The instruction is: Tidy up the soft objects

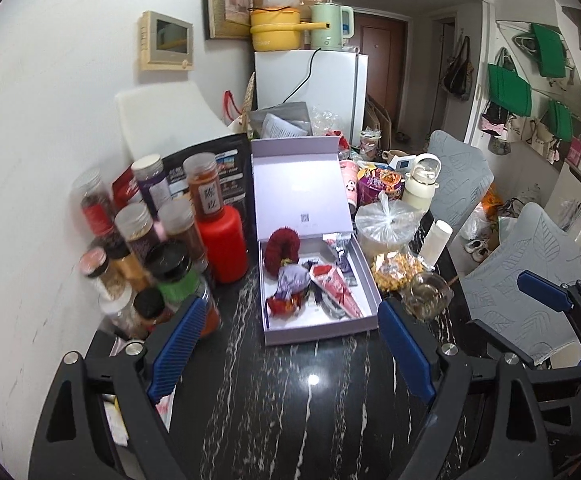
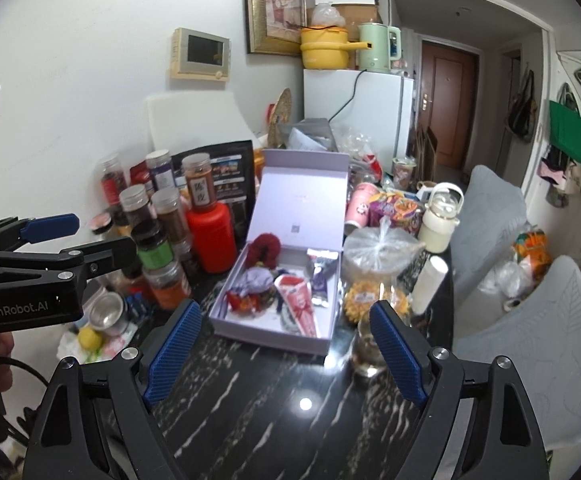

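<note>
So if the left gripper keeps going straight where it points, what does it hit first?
Probably the open lavender box on the black marble table: its near wall sits ahead between the open, empty fingers. Depth is hard to judge here.

One box (image 1: 364,322), two chairs (image 1: 522,276)

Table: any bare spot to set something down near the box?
Free: the dark marble table in front of the lavender box, between both grippers' open jaws. Crowded: spice jars and red bottle left of the box; bagged snacks and glass cup right.
</note>
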Demonstrator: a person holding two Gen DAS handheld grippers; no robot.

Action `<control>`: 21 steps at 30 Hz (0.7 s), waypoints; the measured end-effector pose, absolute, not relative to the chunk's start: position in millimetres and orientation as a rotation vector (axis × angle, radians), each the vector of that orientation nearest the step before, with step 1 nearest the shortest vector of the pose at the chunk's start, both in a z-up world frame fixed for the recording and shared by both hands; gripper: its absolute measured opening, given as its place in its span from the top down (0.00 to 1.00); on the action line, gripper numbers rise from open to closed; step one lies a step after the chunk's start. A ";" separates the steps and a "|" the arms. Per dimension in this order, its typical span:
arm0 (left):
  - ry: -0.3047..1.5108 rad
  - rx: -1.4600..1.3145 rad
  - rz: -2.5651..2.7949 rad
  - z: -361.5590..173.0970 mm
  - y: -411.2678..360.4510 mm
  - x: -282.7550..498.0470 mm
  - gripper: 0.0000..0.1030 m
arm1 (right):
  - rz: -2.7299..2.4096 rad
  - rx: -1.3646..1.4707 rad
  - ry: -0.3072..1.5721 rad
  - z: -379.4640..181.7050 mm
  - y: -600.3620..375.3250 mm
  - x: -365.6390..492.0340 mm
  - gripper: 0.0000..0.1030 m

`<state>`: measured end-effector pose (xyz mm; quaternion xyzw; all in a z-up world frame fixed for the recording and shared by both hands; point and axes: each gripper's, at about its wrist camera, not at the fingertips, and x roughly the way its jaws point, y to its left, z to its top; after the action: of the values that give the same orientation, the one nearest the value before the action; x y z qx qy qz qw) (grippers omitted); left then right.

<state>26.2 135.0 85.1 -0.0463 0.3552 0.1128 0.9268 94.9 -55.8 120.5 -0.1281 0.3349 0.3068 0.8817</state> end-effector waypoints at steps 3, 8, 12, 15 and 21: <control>0.733 -0.104 0.239 82.1 130.7 15.2 0.14 | 0.642 -0.268 0.709 117.7 -62.7 83.9 0.15; 0.740 -0.095 0.247 78.0 120.6 -0.8 0.14 | 0.644 -0.258 0.724 114.4 -74.3 71.1 0.15; 0.743 -0.087 0.247 75.5 113.1 -7.3 0.14 | 0.642 -0.254 0.730 112.1 -81.9 63.4 0.15; 0.746 -0.086 0.243 74.4 107.9 -10.3 0.14 | 0.638 -0.248 0.739 110.5 -87.7 61.0 0.15; 0.749 -0.089 0.236 73.7 100.0 -13.4 0.14 | 0.628 -0.239 0.743 110.8 -96.6 56.8 0.15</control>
<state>-13.4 100.0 73.7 -0.0432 0.3648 0.1152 0.9229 56.8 -96.6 110.8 -0.1147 0.3563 0.3011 0.8770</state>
